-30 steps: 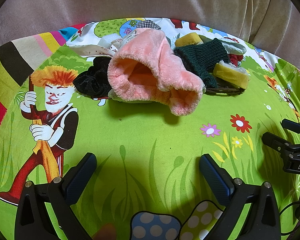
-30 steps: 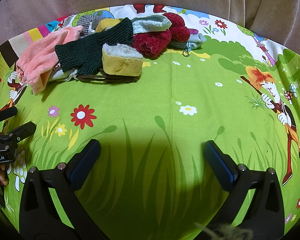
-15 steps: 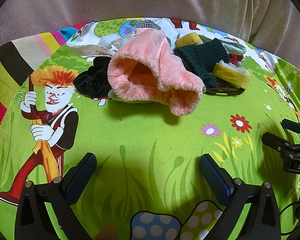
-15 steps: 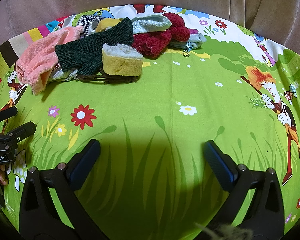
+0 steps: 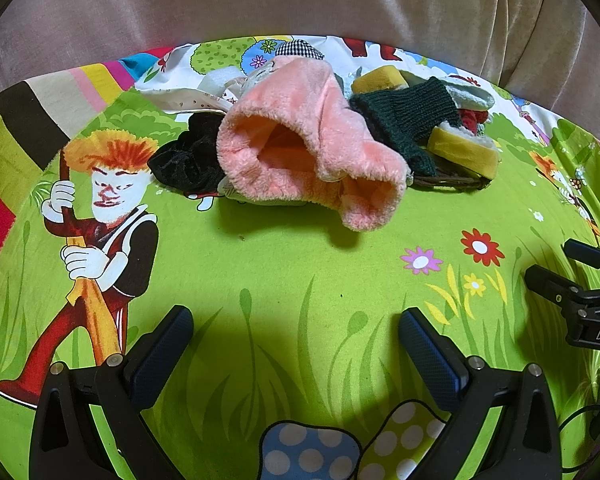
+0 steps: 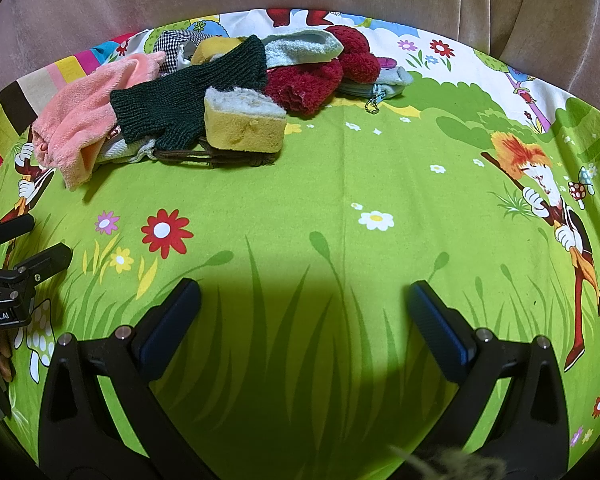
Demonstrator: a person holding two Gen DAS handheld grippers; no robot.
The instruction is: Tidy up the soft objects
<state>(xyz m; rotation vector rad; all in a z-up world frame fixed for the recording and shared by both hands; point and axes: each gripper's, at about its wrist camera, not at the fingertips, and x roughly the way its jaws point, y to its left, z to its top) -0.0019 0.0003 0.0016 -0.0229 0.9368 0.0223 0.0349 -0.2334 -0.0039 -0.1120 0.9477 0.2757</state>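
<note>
Here both tools hover low over the near, bare part of a cartoon-printed cloth (image 6: 340,184) spread on what looks like a sofa seat, and neither touches anything. The left tool (image 5: 296,340) has its two blue-padded jaws wide apart and empty; the right tool (image 6: 304,312) likewise stands spread and empty. The soft objects lie heaped together along the far edge of the cloth, against the backrest (image 5: 300,0): a pink fleece piece (image 5: 312,148) foremost on the left with its mouth facing the left tool, a black velvety item (image 5: 184,160) touching its left side, a dark green knit (image 6: 188,96) draped over the middle, a yellow sponge (image 6: 242,126) resting on a brown wicker rim (image 6: 216,158), and a red fuzzy item (image 6: 312,80) under a pale blue fleece piece (image 6: 300,50) toward the right. A small grey pouch (image 6: 380,84) with a chain lies at the pile's right end. Nothing appears sorted yet, so the step in hand is judged to be the opening approach. The next move calls for one tool to advance to the pile and pinch a single item, probably the pink piece or the sponge, without dragging its neighbours along.
</note>
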